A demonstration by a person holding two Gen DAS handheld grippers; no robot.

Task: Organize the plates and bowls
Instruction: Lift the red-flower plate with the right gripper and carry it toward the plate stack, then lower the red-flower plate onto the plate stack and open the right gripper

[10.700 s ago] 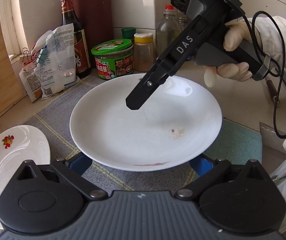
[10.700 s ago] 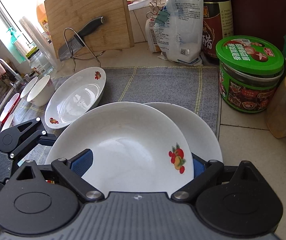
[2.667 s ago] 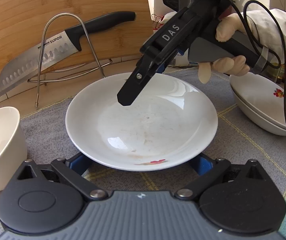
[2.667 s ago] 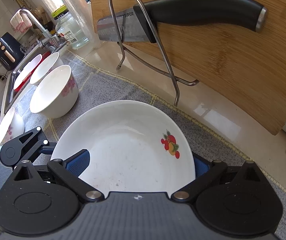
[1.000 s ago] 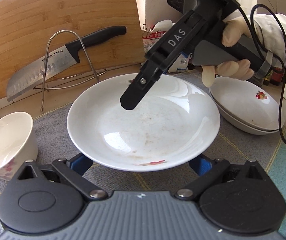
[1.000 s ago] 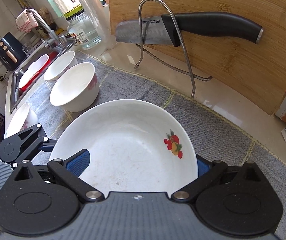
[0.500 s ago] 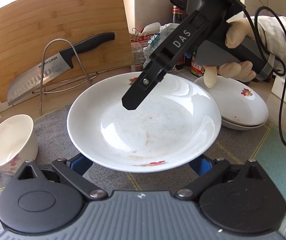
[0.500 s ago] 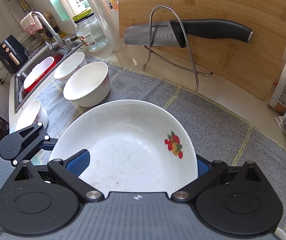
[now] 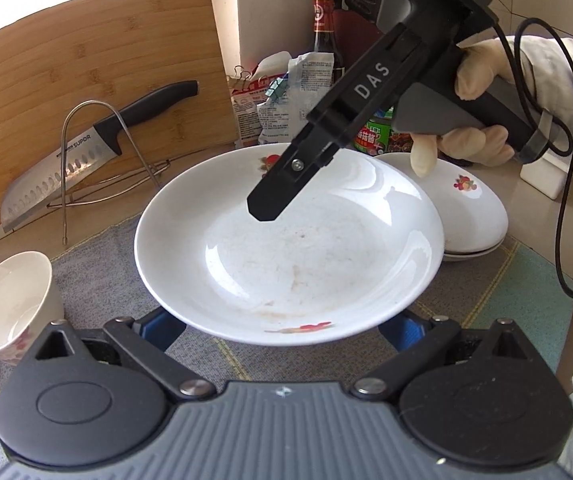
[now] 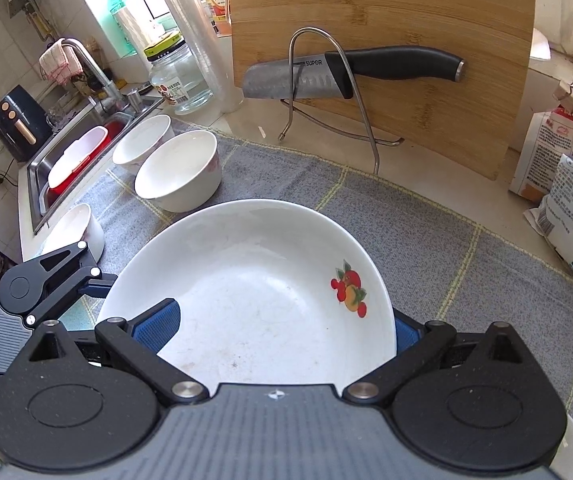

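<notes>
Both grippers held one white plate above grey mat. Left gripper jaws pinched near rim; right gripper jaws pinched opposite rim. Stacked plates sat just behind, bowl at left.

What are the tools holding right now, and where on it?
Both hold one white plate by opposite rim edges: left tool at its near rim, right tool at the far one.

Bright window daylight – glare on the white plate; fisheye bending at edges, sharp focus.
</notes>
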